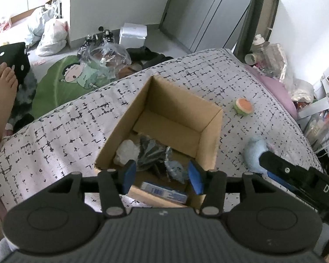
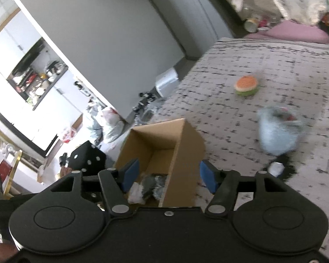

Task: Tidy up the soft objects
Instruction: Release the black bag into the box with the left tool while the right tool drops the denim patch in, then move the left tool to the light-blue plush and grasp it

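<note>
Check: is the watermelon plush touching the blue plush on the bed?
Apart. The left wrist view shows the watermelon plush and the blue plush with a clear strip of patterned bedspread between them; the right wrist view agrees.

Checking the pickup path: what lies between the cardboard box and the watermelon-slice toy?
Only bare patterned bedcover between cardboard box and watermelon-slice toy, in both wrist views.

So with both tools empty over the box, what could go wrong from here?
The cardboard box sits on soft bedding and looks tilted in the right wrist view, so a bump from the left tool could tip it. The right tool view is motion-blurred, so its reach for the blue plush may miss. The watermelon plush lies toward the bed's far side and could get nudged further away.
</note>
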